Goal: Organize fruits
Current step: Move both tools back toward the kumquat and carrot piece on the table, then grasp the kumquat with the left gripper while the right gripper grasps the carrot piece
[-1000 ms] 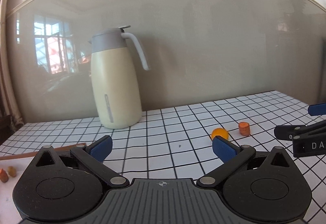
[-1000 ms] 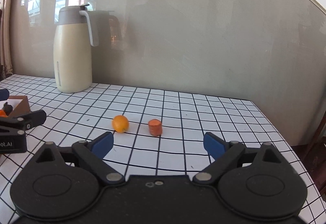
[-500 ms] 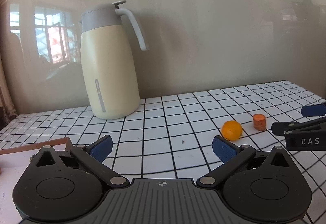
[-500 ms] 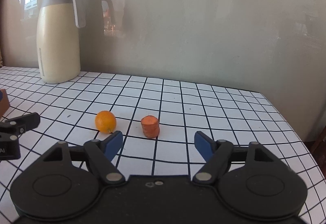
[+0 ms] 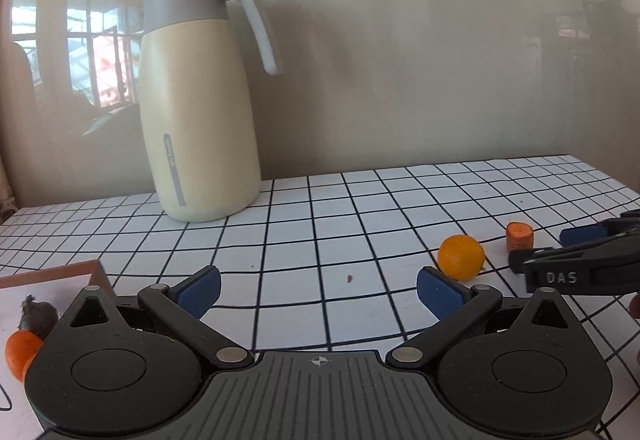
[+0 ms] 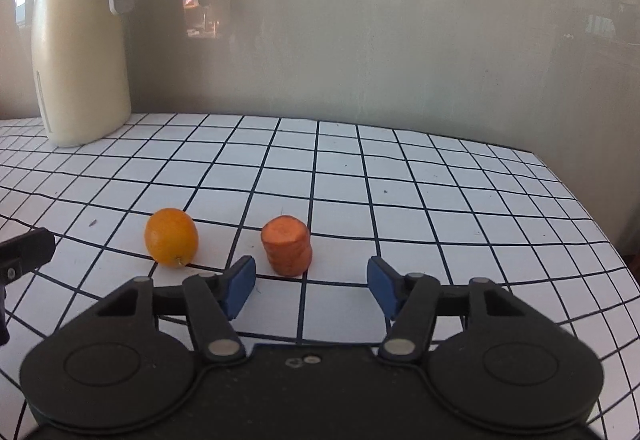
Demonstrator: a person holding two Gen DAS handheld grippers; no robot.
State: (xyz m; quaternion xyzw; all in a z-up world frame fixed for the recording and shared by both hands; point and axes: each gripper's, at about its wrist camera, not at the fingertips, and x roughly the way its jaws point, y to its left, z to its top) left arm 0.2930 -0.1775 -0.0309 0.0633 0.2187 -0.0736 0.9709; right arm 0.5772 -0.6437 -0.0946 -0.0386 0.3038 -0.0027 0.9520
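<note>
A small orange (image 6: 171,237) and a stubby carrot chunk (image 6: 287,250) sit side by side on the checked tablecloth. My right gripper (image 6: 311,283) hovers just short of the carrot chunk, its blue pads closing with nothing between them. In the left wrist view the same orange (image 5: 460,256) and carrot chunk (image 5: 519,235) lie at the right, beside the right gripper (image 5: 560,244). My left gripper (image 5: 319,285) stands open over bare cloth, with the orange just beyond its right pad. A wood-edged tray (image 5: 60,272) at the lower left holds an orange piece (image 5: 19,354) and a dark item (image 5: 38,315).
A tall cream thermos jug (image 5: 200,112) with a grey lid stands at the back left against the glossy wall. The table's right edge (image 6: 592,216) drops off beyond the carrot chunk. A fingertip shows at the far right of the left wrist view.
Both grippers have moved forward and down toward the fruit, which now looms larger. The right gripper's jaws have narrowed. The left gripper's jaws are unchanged.
</note>
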